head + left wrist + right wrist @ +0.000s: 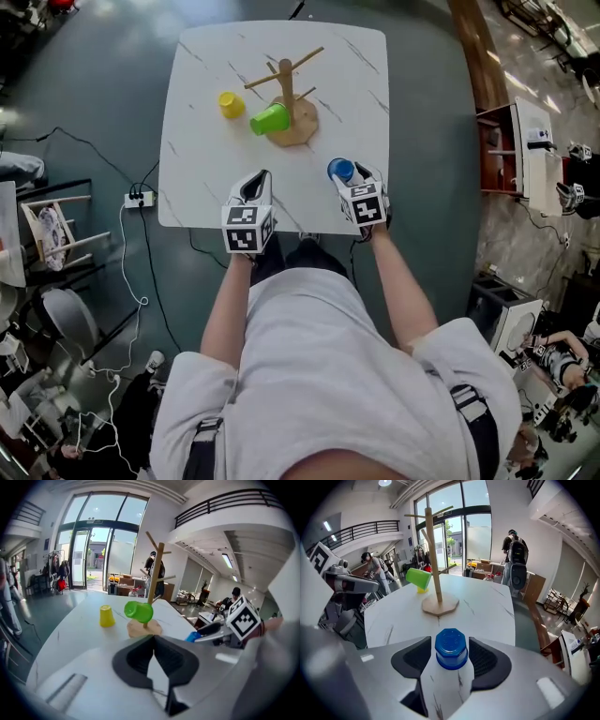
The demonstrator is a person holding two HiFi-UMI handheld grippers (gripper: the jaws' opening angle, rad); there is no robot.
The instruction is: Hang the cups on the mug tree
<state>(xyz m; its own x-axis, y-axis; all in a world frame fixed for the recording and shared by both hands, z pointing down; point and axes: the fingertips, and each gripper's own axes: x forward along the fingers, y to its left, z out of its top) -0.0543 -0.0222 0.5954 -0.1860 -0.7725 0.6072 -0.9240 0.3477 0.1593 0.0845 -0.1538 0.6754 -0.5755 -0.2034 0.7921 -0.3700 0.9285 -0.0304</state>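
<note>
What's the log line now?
left gripper: shut, empty | right gripper: open around blue cup | green cup: on mug tree | yellow cup: on table

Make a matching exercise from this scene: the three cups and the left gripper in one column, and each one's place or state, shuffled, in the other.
Column one
1. green cup
2. yellow cup
3. blue cup
4. left gripper

Column two
A. between the jaws of the right gripper
B. jaws together, nothing held
C. hanging on the mug tree, off the table
D. standing on the table, apart from the mug tree

Pairs: 1-C, 2-D, 3-A, 4-B
</note>
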